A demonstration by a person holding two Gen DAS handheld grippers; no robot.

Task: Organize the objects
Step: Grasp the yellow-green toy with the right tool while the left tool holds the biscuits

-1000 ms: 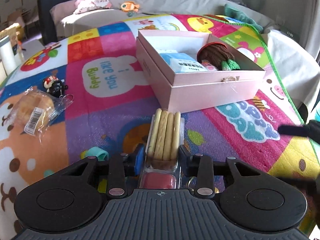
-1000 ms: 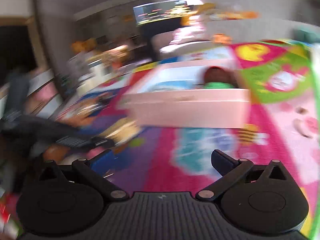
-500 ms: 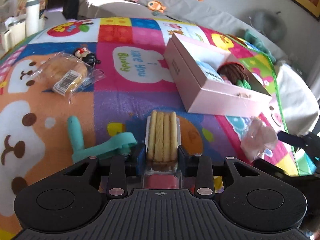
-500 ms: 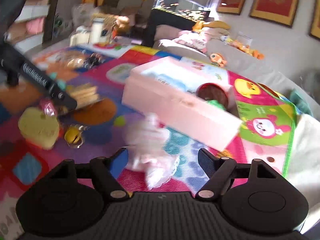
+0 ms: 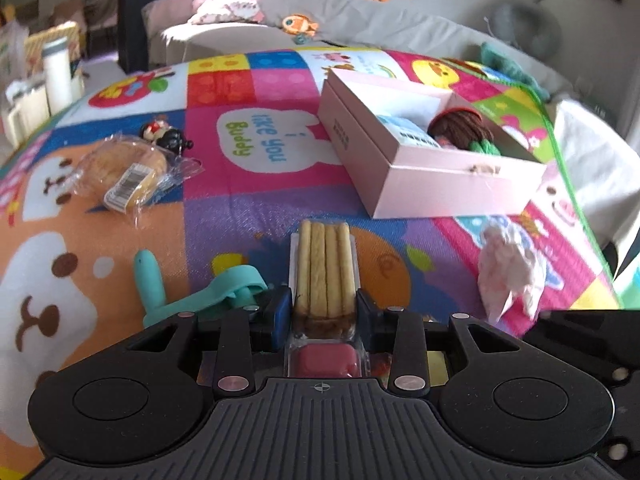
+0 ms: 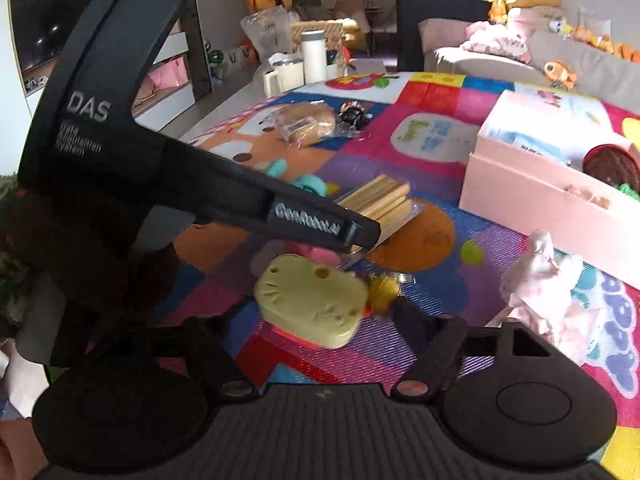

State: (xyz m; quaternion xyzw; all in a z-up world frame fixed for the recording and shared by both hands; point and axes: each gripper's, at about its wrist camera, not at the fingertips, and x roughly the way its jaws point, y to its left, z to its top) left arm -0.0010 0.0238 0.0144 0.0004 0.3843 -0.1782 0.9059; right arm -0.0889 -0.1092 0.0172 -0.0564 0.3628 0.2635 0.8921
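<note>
My left hand-held gripper [image 5: 324, 312] is clamped on a clear pack of biscuit sticks [image 5: 325, 268], its blue pads pressing both sides near the pack's pink dip end, with the sticks pointing away from me above the play mat [image 5: 248, 208]. Through the right wrist camera, my right hand-held gripper [image 6: 320, 328] is dark and blurred at the bottom edge; its linkages look spread, but I cannot tell for sure how its jaws stand. A pale yellow cat-face toy [image 6: 310, 300] lies on the mat right in front of it, with a small gold bell [image 6: 384, 290] touching its right side.

Just left of my left gripper lies a teal plastic piece [image 5: 192, 288]. To the right, a crumpled pink-and-white wrapper [image 5: 510, 272] sits on the mat, near the closest corner of the pink box [image 5: 440, 184]. Farther out on the left is a wrapped bun [image 5: 124, 172] with a barcode label, and just behind it a small black-and-red figurine [image 5: 166, 136].

The pink box stands open, right of centre. Inside I see a blue-and-white packet [image 5: 408, 132] and, beside it, a doll with brown hair [image 5: 460, 130]. Beyond the mat is a grey sofa [image 5: 360, 20] scattered with plush toys.
</note>
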